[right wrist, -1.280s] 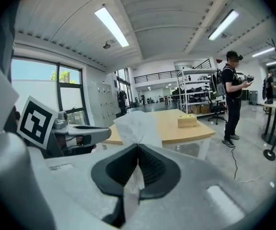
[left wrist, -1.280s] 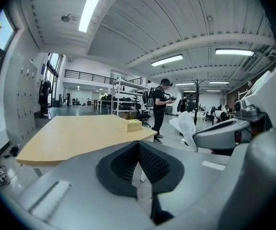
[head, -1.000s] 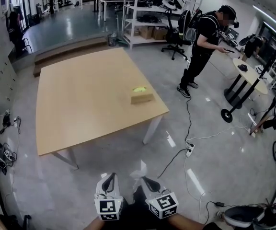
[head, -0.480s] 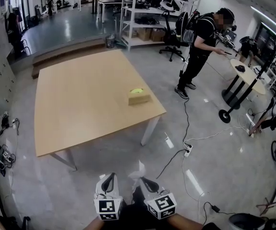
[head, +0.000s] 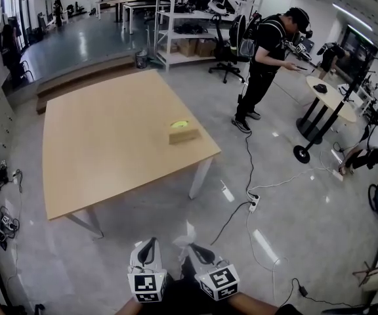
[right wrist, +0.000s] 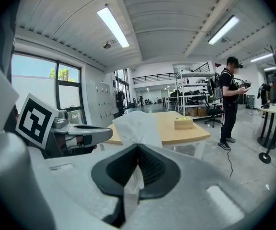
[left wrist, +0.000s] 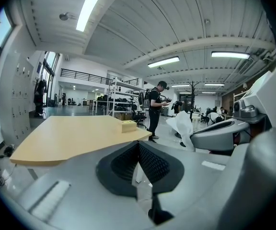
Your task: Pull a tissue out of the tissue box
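Observation:
The tan tissue box (head: pixel 183 134) with a yellow-green top opening sits near the right edge of the wooden table (head: pixel 110 136), far ahead of both grippers. It also shows in the left gripper view as the tissue box (left wrist: pixel 128 126) and in the right gripper view as the tissue box (right wrist: pixel 183 123). My right gripper (head: pixel 195 247) is shut on a white tissue (head: pixel 184 236), which stands up crumpled from the jaws. In its own view the right gripper (right wrist: pixel 138 147) pinches the tissue (right wrist: pixel 135 126). My left gripper (head: pixel 151 245) is beside it, and in its own view the left gripper (left wrist: pixel 138 145) is shut with nothing in it.
A person in black (head: pixel 264 58) stands beyond the table's right side. A cable with a power strip (head: pixel 254 205) lies on the glossy floor. A round stand table (head: pixel 330 97) is at right, and white shelving (head: pixel 195 18) stands at the back.
The head view has drifted, so the table and box sit slightly further left. Both grippers keep their place, and the tissue stays in the right jaws.

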Available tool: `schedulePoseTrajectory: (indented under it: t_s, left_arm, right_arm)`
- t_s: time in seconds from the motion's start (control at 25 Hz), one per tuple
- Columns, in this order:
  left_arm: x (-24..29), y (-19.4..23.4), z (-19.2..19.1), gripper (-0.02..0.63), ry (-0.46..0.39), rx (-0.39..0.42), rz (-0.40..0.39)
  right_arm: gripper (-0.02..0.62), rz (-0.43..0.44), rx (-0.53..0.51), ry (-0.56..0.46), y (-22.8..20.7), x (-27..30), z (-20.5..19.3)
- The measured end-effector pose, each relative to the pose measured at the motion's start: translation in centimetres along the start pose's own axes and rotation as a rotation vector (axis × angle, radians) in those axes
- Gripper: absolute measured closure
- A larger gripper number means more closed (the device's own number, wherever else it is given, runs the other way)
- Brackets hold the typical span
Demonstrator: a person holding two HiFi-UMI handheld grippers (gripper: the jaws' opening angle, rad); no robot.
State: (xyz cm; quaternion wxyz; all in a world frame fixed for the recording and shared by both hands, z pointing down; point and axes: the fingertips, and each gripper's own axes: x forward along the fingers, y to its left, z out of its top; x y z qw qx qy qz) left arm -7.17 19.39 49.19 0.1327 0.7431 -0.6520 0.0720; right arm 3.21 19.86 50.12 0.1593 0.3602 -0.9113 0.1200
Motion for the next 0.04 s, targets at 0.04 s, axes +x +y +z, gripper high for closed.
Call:
schedulePoseTrajectory:
  t_s: [0.04]
  left_arm:
    - [-0.06, -0.03, 0.06, 0.588, -0.002, 0.0, -0.002]
  right_arm:
    - [0.6, 0.0, -0.002, 0.0, 0.13, -0.05, -0.03]
